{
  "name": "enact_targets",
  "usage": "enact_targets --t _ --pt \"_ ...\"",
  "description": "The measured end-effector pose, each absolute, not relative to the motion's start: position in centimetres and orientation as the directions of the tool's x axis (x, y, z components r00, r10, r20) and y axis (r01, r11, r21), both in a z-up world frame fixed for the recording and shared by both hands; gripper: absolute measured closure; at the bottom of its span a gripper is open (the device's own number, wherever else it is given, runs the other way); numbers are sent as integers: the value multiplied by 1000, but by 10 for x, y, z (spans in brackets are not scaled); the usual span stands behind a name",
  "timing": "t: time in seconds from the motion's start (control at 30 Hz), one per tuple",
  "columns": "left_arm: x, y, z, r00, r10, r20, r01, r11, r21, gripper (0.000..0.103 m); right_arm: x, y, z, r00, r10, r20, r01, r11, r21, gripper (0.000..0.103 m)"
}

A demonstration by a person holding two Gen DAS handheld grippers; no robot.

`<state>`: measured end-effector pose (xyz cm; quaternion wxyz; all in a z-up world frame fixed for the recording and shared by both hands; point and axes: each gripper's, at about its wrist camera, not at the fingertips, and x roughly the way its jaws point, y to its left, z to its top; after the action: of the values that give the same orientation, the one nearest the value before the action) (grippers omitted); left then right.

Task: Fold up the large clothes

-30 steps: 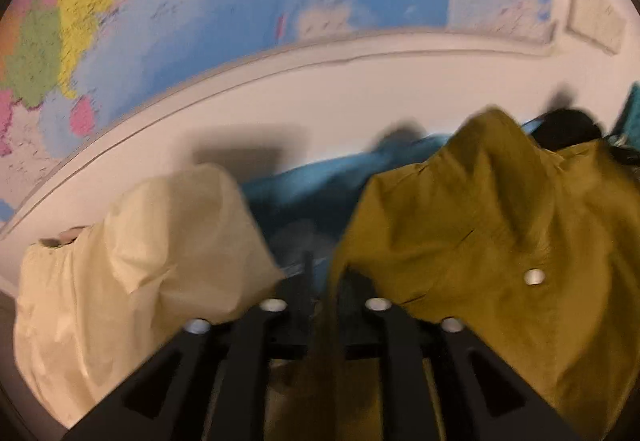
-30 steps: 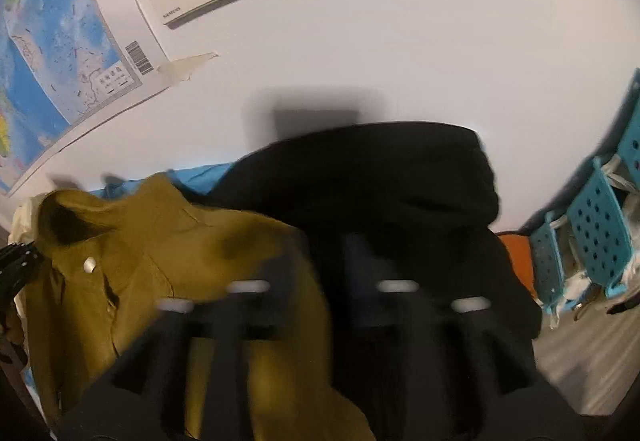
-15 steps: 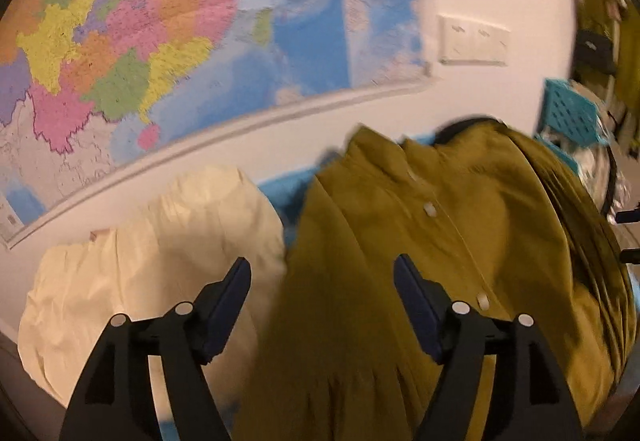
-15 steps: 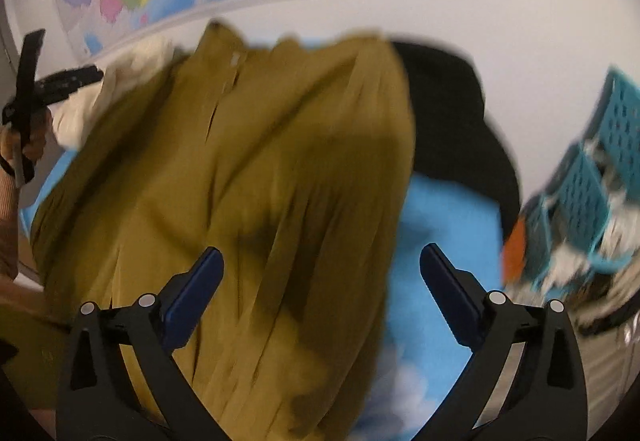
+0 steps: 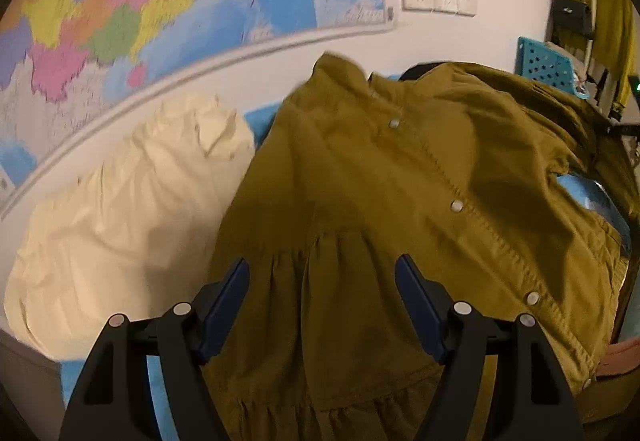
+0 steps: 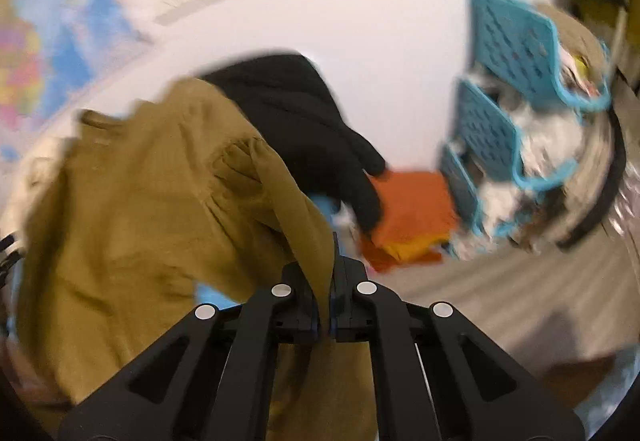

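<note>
The olive shirt (image 5: 400, 201) is a large, thin and soft piece of cloth, so I judge it is light, it will sag and wrinkle easily, and it should be held at an edge or a corner, not in the middle. The right gripper (image 6: 327, 281) has just been closing, and now its jaws are closed on a fold of this shirt, which rises from between them and spreads out ahead and to their left. The left gripper (image 5: 322, 301) has its jaws wide apart; the gathered lower part of the shirt lies between and under them, but the pads do not press on it. A good next hold for it seems to be the hem near the jaws, or the buttoned edge (image 5: 456, 205) to their right. Left of the left jaws lies a cream cloth (image 5: 120, 221), touching the shirt, and ahead is the wall with a map (image 5: 160, 1). Ahead of the right jaws a black garment (image 6: 296, 109) lies just behind the shirt, then an orange cloth (image 6: 412, 209) and blue baskets (image 6: 512, 41) further right. The room is tight ahead; toward the person it seems more free.
</note>
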<state>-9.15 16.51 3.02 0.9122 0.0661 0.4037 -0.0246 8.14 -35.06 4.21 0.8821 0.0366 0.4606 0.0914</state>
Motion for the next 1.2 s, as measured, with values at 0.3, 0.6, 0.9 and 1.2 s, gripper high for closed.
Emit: enact_targets --t 0.3,0.6,0.9,1.2 --pt "-122 162 26 671 -92 -735 166 986 28 18 39 -371 5 562 288 -775 -142 957 253 6" --pt "-106 134 -11 562 9 -827 209 966 152 83 28 -375 39 489 410 -770 -207 912 354 97" --pt "-116 170 58 712 -101 -695 130 991 -10 57 11 -257 167 336 699 -632 -559 688 463 96" --pt "-115 137 90 746 -337 -575 340 934 -106 37 35 -81 111 49 710 -702 -660 551 511 74"
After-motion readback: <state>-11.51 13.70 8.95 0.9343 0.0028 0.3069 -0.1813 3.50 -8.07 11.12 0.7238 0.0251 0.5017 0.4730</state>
